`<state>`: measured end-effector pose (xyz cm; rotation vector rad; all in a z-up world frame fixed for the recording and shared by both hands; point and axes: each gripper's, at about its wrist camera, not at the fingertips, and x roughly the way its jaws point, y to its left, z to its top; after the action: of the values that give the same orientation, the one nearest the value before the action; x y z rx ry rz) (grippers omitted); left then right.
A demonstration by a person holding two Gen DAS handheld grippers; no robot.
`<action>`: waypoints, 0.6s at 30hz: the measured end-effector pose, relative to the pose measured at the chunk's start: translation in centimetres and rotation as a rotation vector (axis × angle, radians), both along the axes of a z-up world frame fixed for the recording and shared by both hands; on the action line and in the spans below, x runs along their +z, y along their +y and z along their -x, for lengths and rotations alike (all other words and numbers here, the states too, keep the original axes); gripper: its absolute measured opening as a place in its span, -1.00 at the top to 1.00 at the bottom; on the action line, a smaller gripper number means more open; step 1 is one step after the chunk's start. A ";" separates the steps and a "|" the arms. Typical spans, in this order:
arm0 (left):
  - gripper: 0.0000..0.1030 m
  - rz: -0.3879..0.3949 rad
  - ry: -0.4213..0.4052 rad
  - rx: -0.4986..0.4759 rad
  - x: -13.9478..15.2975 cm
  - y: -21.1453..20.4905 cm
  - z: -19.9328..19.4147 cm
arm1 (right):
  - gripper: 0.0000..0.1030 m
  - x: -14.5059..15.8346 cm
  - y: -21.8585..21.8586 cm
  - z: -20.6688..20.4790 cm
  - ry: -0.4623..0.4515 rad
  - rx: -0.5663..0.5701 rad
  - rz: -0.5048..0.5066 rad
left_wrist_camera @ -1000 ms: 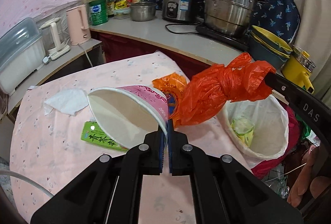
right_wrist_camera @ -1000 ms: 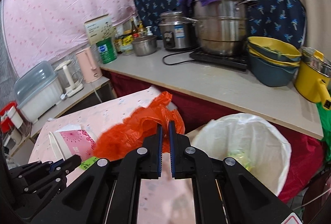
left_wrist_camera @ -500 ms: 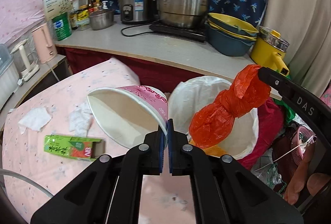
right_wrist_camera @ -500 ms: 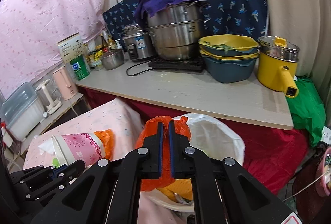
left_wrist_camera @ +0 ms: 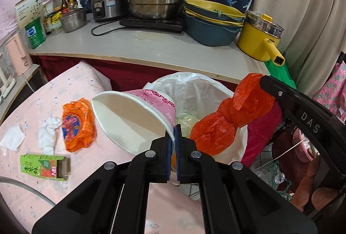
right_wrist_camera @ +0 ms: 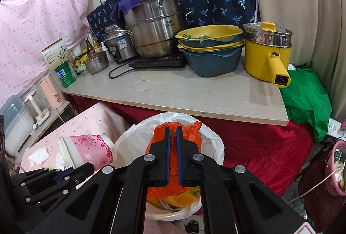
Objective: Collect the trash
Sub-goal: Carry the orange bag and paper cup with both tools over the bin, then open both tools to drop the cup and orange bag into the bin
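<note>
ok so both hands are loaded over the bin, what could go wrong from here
1. The paper cup is pinched only by its thin rim in the left gripper and sits over the table edge beside the bin, so on release it may miss.
2. The orange plastic bag hangs bulky from the right gripper; it could catch on the liner or cling to the fingers.
3. Both grippers crowd one opening and could collide.
</note>
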<state>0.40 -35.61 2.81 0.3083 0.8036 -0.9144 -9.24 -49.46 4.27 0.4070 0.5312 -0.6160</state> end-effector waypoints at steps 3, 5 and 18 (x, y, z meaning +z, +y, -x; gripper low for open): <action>0.94 -0.005 0.009 -0.012 -0.4 -1.0 -0.1 | 0.90 -0.6 -0.6 0.0 0.008 -0.004 -0.013; 0.93 -0.007 0.016 -0.016 -0.6 -1.4 -0.3 | 0.90 -0.9 -0.8 -0.2 0.013 -0.003 -0.018; 0.11 -0.006 0.014 0.037 -0.6 -0.8 -1.9 | 0.46 -1.1 -0.5 -0.9 0.013 -0.004 -0.014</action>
<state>2.30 -36.45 2.17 0.2913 0.8229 -0.8808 -8.31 -49.99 3.17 0.4177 0.5474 -0.6189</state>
